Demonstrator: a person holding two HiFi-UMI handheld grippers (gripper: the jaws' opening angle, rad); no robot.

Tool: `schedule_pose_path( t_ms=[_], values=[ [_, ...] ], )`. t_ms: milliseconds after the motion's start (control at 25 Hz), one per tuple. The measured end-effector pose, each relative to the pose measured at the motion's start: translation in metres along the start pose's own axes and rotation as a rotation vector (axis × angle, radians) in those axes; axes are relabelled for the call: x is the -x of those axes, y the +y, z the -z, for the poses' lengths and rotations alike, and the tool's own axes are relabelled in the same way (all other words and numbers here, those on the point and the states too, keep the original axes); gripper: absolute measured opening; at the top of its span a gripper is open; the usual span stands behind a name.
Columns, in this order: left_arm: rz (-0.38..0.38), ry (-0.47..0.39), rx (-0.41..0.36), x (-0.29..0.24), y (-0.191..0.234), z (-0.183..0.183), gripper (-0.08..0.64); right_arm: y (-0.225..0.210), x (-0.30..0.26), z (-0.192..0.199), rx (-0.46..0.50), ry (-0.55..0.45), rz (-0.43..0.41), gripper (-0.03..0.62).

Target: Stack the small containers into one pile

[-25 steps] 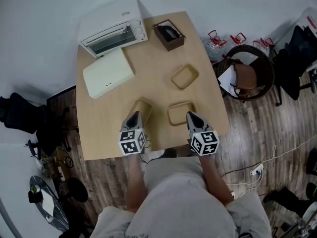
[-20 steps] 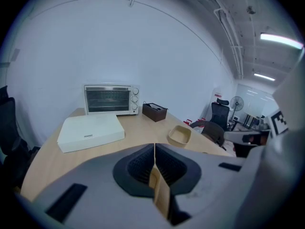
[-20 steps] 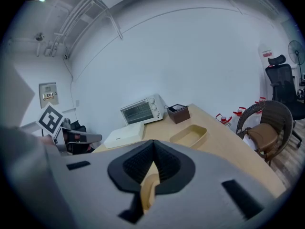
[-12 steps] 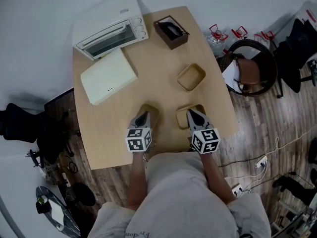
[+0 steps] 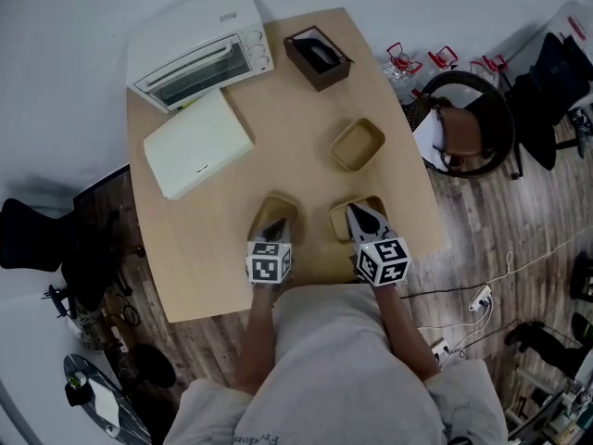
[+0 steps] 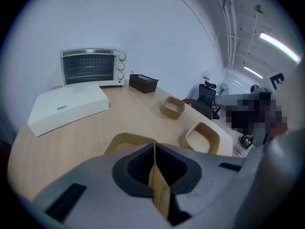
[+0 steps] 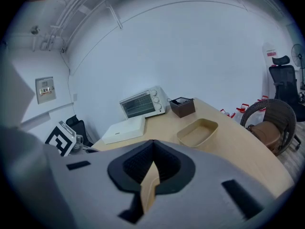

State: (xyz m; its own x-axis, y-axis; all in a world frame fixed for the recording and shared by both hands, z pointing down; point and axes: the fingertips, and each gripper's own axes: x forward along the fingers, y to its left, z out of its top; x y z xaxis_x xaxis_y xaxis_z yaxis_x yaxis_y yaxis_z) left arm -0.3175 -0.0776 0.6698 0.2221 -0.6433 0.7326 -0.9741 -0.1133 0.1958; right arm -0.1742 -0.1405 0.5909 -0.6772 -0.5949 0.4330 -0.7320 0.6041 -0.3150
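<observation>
Three small tan containers sit on the wooden table (image 5: pixel 199 248). The far container (image 5: pixel 358 144) stands alone, right of the table's middle. My left gripper (image 5: pixel 274 224) is shut on the near rim of the left container (image 5: pixel 279 208). In the left gripper view that rim (image 6: pixel 125 140) runs between the closed jaws. My right gripper (image 5: pixel 358 214) is shut on the near wall of the right container (image 5: pixel 343 219). A strip of tan wall (image 7: pixel 149 184) shows between the jaws in the right gripper view. Both held containers are partly hidden by the grippers.
A white toaster oven (image 5: pixel 196 52) and a flat cream box (image 5: pixel 197 143) take up the table's far left. A dark brown box (image 5: pixel 318 58) stands at the far edge. A wicker chair (image 5: pixel 468 128) is beside the table on the right.
Both grippers have moved forward from beside the two near containers onto their near rims. The far container has not moved on the table.
</observation>
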Motion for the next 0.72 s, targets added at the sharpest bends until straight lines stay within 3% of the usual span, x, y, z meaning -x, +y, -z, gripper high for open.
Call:
schedule_pose_path(
  t_ms=[280, 720],
  values=[
    [0.018, 0.066, -0.071, -0.006, -0.01, 0.031, 0.014, 0.014, -0.002, 0.015, 0.032, 0.04, -0.026, 0.006],
    [0.019, 0.103, -0.166, -0.018, -0.014, 0.047, 0.066, 0.015, 0.005, 0.019, 0.035, 0.04, -0.02, 0.006]
  ],
)
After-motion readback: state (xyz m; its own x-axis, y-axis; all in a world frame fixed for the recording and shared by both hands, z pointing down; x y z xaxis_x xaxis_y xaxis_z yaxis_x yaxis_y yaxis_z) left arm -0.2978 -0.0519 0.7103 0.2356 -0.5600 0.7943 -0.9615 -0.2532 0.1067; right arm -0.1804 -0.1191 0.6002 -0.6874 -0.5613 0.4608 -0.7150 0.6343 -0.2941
